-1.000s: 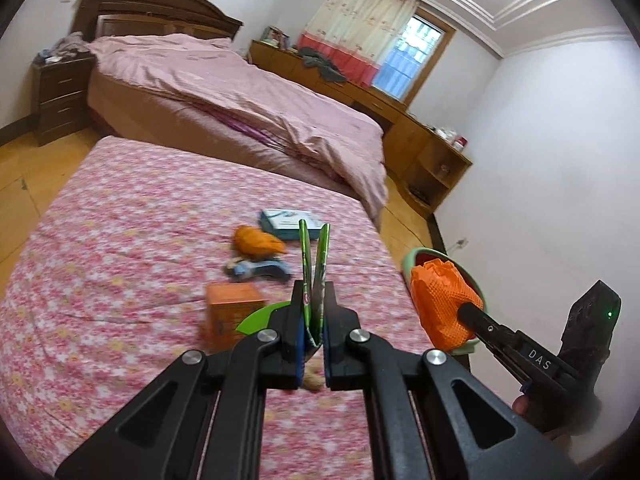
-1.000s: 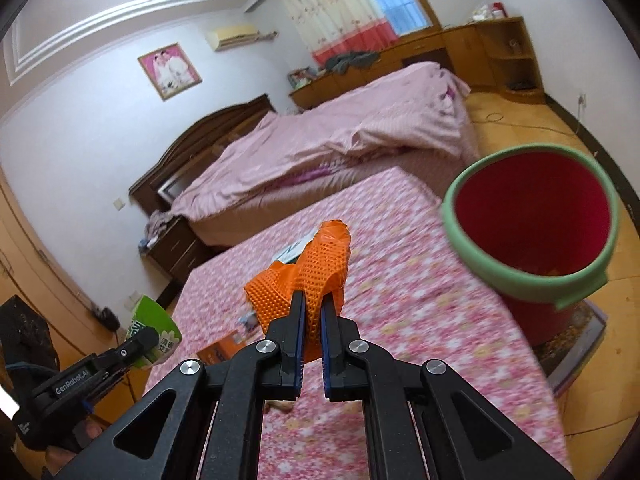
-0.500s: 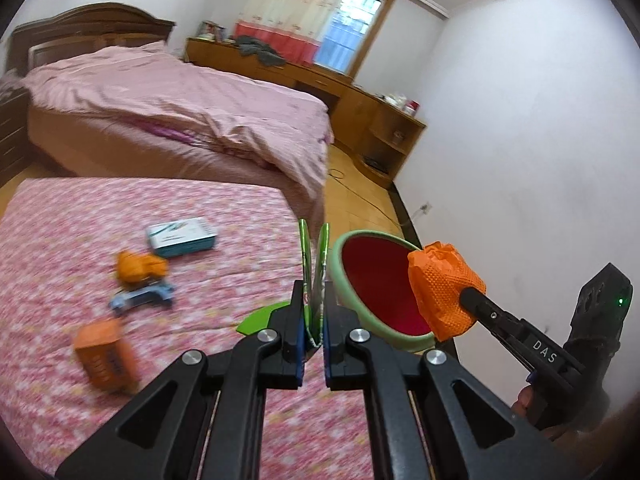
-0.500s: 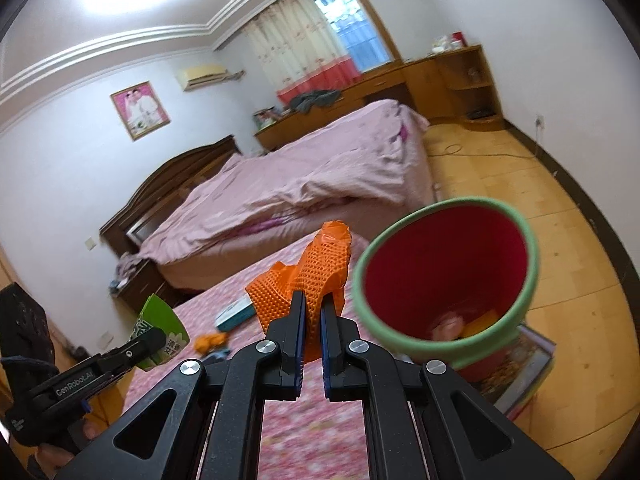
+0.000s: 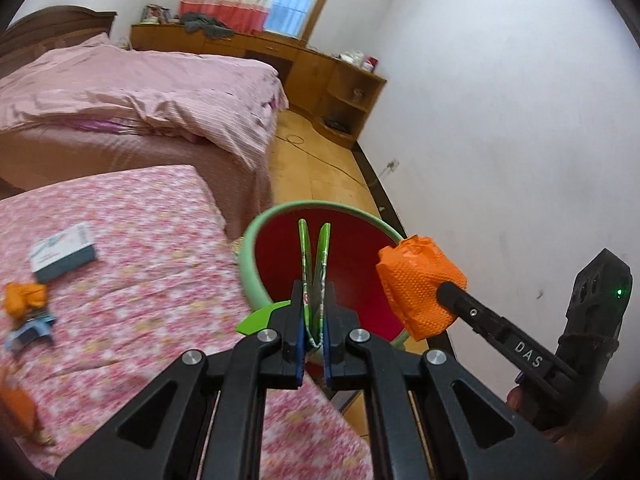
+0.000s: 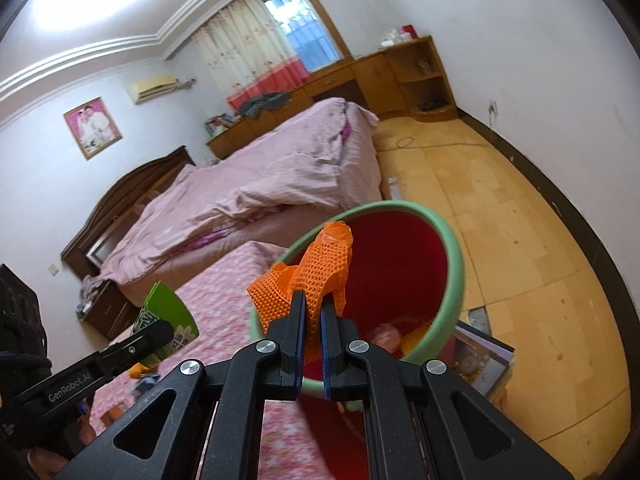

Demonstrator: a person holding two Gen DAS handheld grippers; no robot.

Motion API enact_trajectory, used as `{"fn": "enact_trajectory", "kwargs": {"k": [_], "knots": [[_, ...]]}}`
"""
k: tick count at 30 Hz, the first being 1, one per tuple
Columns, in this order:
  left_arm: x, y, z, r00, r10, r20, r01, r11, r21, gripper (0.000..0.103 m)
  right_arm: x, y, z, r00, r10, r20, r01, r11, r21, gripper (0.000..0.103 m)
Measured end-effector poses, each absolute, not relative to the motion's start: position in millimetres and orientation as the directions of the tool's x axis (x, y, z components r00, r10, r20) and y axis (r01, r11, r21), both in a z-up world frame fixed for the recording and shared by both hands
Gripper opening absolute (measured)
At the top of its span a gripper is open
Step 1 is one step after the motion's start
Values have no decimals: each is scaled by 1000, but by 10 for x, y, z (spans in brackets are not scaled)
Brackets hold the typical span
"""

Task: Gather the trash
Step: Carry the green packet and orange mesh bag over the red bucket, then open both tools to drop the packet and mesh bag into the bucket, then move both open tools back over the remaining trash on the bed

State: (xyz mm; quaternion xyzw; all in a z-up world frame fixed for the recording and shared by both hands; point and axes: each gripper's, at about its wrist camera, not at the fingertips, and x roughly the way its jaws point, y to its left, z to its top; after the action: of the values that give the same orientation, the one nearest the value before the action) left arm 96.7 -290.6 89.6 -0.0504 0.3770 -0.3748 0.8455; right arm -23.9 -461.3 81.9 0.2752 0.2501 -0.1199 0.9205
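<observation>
A red bin with a green rim (image 5: 256, 240) (image 6: 456, 256) stands on the floor at the corner of the flowered bed. My left gripper (image 5: 313, 316) is shut on a flattened green wrapper (image 5: 316, 256), held over the bin's near side. My right gripper (image 6: 313, 312) is shut on a crumpled orange mesh wrapper (image 6: 320, 268) (image 5: 416, 284) above the bin's near rim. In the right wrist view the left gripper (image 6: 160, 332) shows at lower left with the green wrapper (image 6: 168, 312). Pale and yellow scraps (image 6: 388, 336) lie inside the bin.
On the flowered bedspread (image 5: 140, 280) lie a white-and-teal box (image 5: 62, 252), an orange wad (image 5: 24, 300), a blue item (image 5: 28, 332) and a blurred orange box (image 5: 16, 404). A second bed with a pink quilt (image 5: 140, 92) stands behind. A book (image 6: 480, 360) lies beside the bin.
Both grippers swung right from over the bedspread to the bin, each keeping its wrapper. The bin now fills the middle of both views and the bed items slid left.
</observation>
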Motion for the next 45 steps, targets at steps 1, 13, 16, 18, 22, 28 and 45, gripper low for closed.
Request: {"fn": "enact_trajectory", "kwargs": {"k": [1,13,16,18,22,28,45], "knots": [[978,-2963,863,428,-671,-605,600,712,-366,5,-228,-4646,787,843,-85,-532,364,817,447,6],[1233,-3426,493,364,-634,-682,597,721,-352,9,-17,-4846,517,812,-86,-578,399,804,441,9],[1266,-3454,486,380,-621,-686,595,732,-333,34,14,-4851,501,807,-85,-584,403,802,441,11],[1256,-3466,510,399,-621,-675,597,734,-323,41,19,-4873,489,808,-83,-584,405,798,446,14],[1252,-3427,537,407,-618,-673,588,741,-324,41,31,-4895,480,813,-79,-577,404,790,461,23],[1221,-3216,603,428,-607,-669,555,761,-335,41,10,-4819,517,825,-52,-563,376,795,476,24],[1004,-2397,771,527,-528,-666,425,842,-332,41,-150,-4398,711,842,14,-539,305,812,498,27]]}}
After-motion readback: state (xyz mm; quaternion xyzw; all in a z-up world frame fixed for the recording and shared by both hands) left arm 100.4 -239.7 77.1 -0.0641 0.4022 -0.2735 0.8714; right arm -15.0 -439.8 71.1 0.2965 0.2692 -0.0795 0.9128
